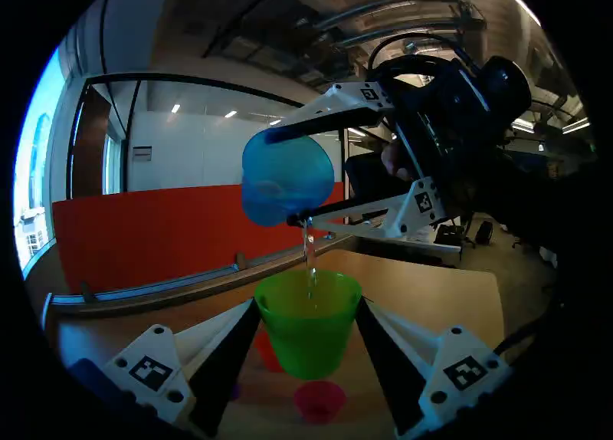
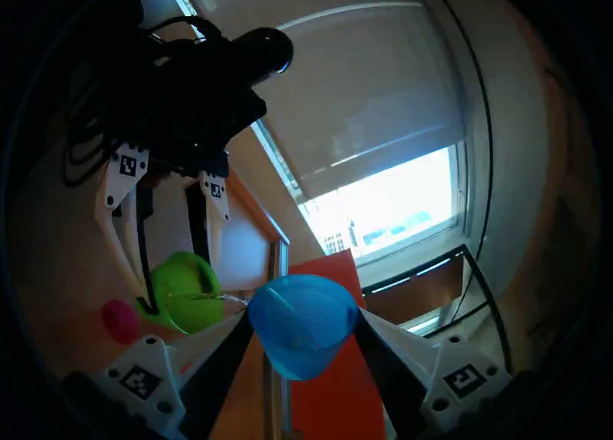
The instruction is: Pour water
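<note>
Water (image 1: 309,260) falls in a thin stream from the lip of a blue cup (image 1: 285,179) into a green cup (image 1: 308,329) right below it, in the left gripper view. The green cup stands upright between the two fingers of the left gripper (image 1: 306,308), whose jaws press on its sides and hold it above the wooden surface (image 1: 429,287). The blue cup is tipped far over, mouth down and toward the camera, and the right gripper (image 1: 280,178) reaches in from the upper right with its jaws clamped on that cup, one finger above and one below. A hand (image 1: 395,160) shows at the dark body behind those fingers. On the surface under the green cup sits a small pink cup (image 1: 319,400), and a red thing (image 1: 268,352) shows just behind the green cup, too hidden to name. An orange wall (image 1: 153,225) runs across the background.

In the right gripper view, the blue cup (image 2: 303,333) sits gripped between the near fingers, its mouth turned to the left. At its rim a fine thread of water (image 2: 230,298) runs toward the green cup (image 2: 184,290), which the left gripper (image 2: 180,287) holds from above. The pink cup (image 2: 120,320) lies just beside the green one. A bright window (image 2: 391,210) fills the right.
</note>
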Tool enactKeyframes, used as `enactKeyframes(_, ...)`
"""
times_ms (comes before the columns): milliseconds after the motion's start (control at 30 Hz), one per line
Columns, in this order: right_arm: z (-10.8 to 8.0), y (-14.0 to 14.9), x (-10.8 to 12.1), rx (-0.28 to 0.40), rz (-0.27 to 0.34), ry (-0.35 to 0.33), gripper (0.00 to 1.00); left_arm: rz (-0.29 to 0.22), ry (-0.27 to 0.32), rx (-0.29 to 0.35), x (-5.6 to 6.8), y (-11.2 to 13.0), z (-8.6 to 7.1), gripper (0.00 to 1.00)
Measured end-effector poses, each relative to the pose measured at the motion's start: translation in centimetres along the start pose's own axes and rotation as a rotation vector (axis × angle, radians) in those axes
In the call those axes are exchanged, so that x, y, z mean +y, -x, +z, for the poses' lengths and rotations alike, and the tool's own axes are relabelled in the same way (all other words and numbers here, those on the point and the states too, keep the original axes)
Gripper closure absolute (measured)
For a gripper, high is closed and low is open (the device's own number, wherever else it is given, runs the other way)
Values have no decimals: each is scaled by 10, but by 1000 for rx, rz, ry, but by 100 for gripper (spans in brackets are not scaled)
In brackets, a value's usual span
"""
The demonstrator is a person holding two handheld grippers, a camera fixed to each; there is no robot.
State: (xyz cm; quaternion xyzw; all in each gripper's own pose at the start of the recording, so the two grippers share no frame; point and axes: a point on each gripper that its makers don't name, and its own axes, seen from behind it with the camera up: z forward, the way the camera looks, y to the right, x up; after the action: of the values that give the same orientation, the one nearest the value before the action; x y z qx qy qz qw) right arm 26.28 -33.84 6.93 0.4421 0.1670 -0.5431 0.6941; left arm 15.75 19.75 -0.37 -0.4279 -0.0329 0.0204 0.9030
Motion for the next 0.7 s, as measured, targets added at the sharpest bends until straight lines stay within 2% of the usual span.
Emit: enactKeyframes(700, 0, 3, 3, -12, -58, 2, 7, 11, 4, 0, 4, 0, 0, 13)
